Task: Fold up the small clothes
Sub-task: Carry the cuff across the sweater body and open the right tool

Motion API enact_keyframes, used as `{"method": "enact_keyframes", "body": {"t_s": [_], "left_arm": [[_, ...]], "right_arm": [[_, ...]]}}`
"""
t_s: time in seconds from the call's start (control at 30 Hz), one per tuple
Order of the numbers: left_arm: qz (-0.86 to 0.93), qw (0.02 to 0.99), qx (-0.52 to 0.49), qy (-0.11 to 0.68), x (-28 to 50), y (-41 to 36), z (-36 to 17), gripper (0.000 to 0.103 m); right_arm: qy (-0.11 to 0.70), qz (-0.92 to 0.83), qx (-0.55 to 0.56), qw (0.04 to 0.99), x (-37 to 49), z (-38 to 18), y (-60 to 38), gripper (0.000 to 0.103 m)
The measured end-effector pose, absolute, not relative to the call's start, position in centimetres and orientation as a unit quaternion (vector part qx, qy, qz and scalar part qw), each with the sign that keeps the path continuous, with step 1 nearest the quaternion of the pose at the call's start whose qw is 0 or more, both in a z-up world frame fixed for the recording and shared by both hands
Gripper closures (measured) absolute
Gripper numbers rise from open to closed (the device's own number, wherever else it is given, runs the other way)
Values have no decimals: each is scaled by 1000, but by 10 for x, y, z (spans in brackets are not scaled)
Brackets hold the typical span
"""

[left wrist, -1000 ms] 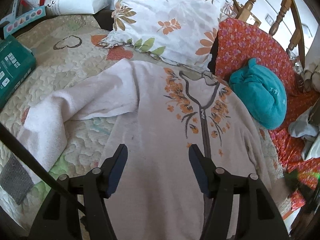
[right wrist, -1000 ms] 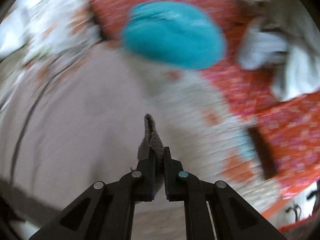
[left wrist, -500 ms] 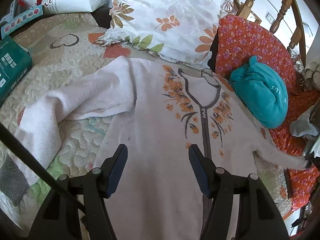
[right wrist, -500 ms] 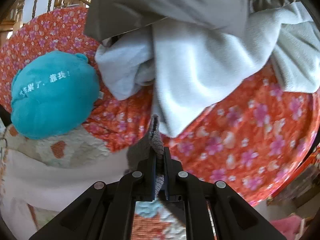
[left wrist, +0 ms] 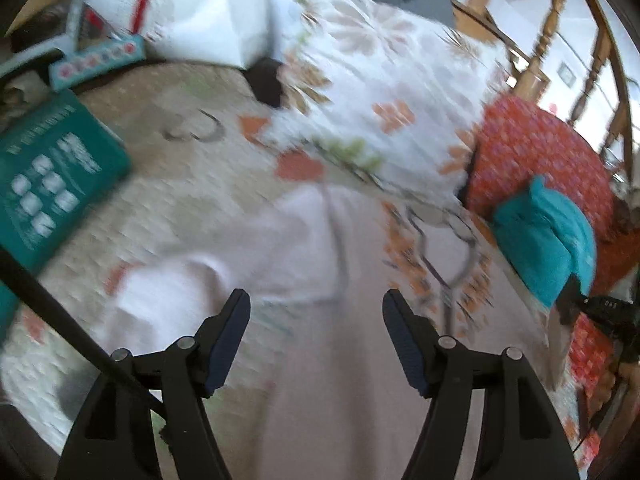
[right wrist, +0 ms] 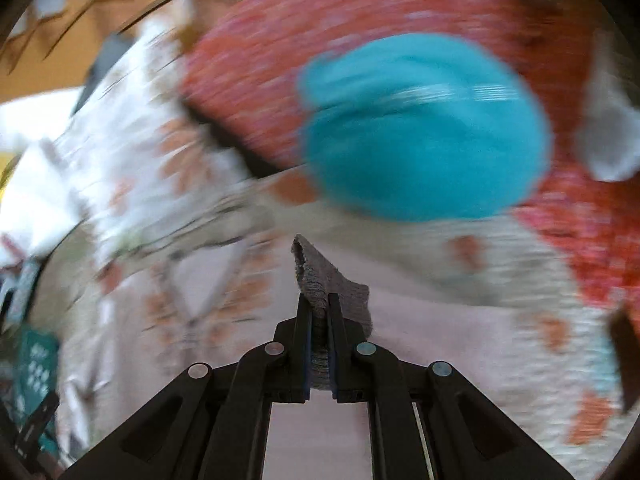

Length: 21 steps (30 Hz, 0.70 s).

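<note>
A pale pink top [left wrist: 320, 340] with orange flower print and a dark neck trim lies front up on a quilted bedspread [left wrist: 180, 184]. Its left sleeve [left wrist: 192, 280] spreads to the left. My left gripper [left wrist: 316, 312] is open and empty above the top's chest. My right gripper [right wrist: 319, 304] is shut on the grey cuff [right wrist: 320, 276] of the right sleeve and holds it over the top's body [right wrist: 320, 432]. The right gripper also shows at the right edge of the left wrist view [left wrist: 576, 300]. Both views are blurred.
A floral pillow [left wrist: 392, 92] lies beyond the collar. A teal cushion [left wrist: 552, 240] rests on an orange flowered cover [left wrist: 532, 148] at the right, also in the right wrist view [right wrist: 420, 132]. A green box [left wrist: 52, 176] and white bag [left wrist: 200, 12] sit at left.
My right gripper swung back from the orange cover toward the top, carrying the sleeve cuff over its body. My left gripper rose and tilted a little toward the left sleeve.
</note>
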<state>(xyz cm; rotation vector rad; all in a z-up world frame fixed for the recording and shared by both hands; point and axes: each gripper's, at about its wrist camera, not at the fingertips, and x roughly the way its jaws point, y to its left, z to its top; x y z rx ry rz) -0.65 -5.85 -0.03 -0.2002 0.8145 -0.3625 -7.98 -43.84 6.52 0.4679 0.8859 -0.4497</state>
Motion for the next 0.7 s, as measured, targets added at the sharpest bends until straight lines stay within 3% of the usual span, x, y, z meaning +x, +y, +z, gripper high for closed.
{"method": "enact_keyframes", "body": {"t_s": [0.3, 0.7], "left_arm": [[-90, 915, -135, 371, 23, 11, 17, 33], [-60, 909, -162, 379, 39, 45, 16, 32]], "right_arm": [[470, -84, 181, 860, 34, -9, -304, 97], [522, -57, 139, 840, 105, -84, -224, 97]]}}
